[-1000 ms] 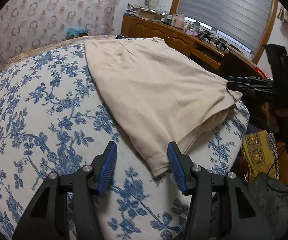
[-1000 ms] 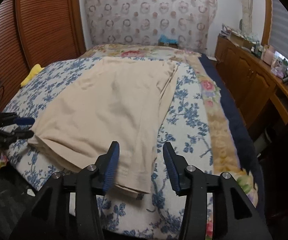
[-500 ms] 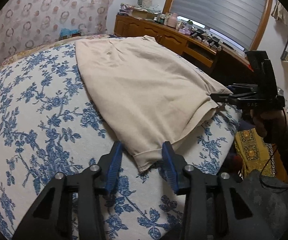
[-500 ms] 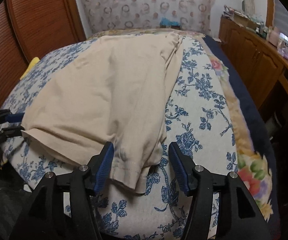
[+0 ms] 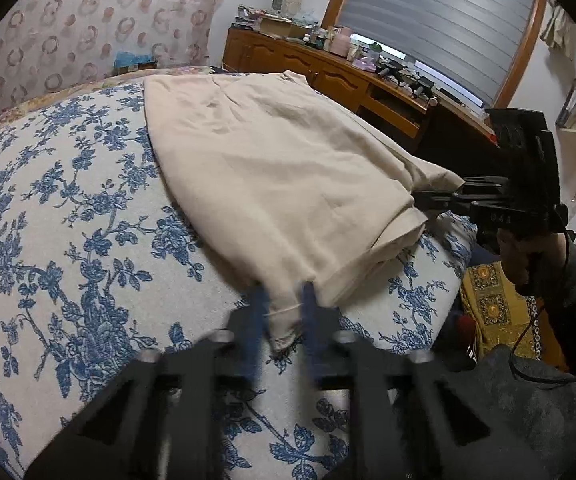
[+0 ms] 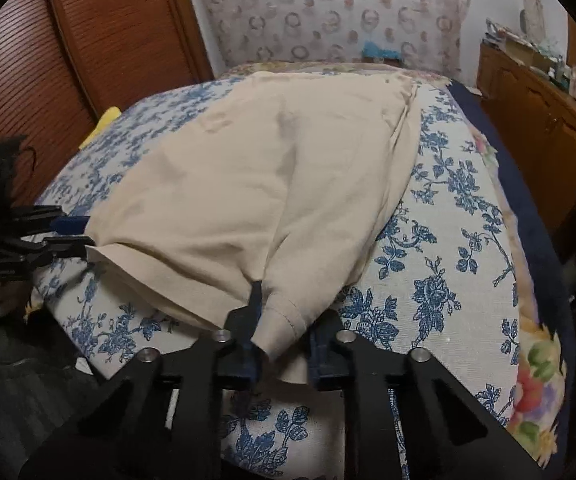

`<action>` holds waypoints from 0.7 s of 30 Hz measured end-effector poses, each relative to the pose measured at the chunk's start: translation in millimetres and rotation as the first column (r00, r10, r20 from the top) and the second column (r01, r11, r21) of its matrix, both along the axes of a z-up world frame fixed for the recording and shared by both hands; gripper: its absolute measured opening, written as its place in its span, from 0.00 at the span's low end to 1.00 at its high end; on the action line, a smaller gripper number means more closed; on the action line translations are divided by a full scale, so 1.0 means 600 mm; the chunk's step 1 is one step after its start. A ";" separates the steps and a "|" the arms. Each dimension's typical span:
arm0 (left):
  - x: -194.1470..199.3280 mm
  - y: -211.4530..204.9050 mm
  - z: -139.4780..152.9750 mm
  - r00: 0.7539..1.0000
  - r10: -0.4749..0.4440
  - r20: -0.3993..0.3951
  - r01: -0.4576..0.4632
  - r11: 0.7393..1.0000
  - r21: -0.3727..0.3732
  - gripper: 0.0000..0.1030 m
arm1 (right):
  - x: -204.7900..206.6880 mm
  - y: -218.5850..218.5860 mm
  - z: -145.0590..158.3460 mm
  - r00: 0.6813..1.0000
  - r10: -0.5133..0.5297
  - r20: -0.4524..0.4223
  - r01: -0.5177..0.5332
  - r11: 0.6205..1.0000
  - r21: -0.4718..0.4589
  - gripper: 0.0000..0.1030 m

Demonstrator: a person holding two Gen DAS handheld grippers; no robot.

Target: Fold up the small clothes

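Both grippers have just been closing, each onto a near corner of the garment (image 5: 272, 168), where a second ago their jaws stood apart around the hem. Left gripper (image 5: 284, 312), blurred in its own view, now pinches the corner that hangs toward the camera, cloth bunched between its blue fingers (image 5: 258, 312). Right gripper (image 6: 284, 320) is clenched on the other near corner, the stitched hem folded up between its jaws and a tuck of cloth drawn to the left finger (image 6: 254, 296).

Beige and lying flat in layers, the garment (image 6: 256, 184) stretches away across the bed (image 5: 68, 220), on the blue-flowered cover, its far end near the patterned headboard (image 6: 328, 4). In the left view the right gripper (image 5: 440, 198) shows at the garment's right corner, held by a hand (image 5: 528, 256) in a dark sleeve. In the right view the left gripper (image 6: 76, 236) meets the left corner. A wooden dresser (image 5: 328, 76) runs along the wall beyond the bed
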State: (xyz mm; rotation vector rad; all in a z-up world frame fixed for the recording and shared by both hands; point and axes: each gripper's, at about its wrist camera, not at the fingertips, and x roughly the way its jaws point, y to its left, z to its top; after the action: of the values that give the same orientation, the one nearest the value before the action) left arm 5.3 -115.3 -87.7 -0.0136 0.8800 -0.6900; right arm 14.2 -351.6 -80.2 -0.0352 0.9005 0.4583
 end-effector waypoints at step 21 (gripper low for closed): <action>0.131 0.033 0.150 0.972 0.110 0.209 -0.091 0.991 -0.099 0.06 | 0.079 -0.008 0.128 0.972 -0.035 0.233 0.012 0.995 0.100 0.09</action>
State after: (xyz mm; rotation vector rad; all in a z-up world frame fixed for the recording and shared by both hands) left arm 83.9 -95.2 2.3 -0.0622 0.6367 -0.6227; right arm 61.5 -356.5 -3.6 0.0115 0.6449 0.4649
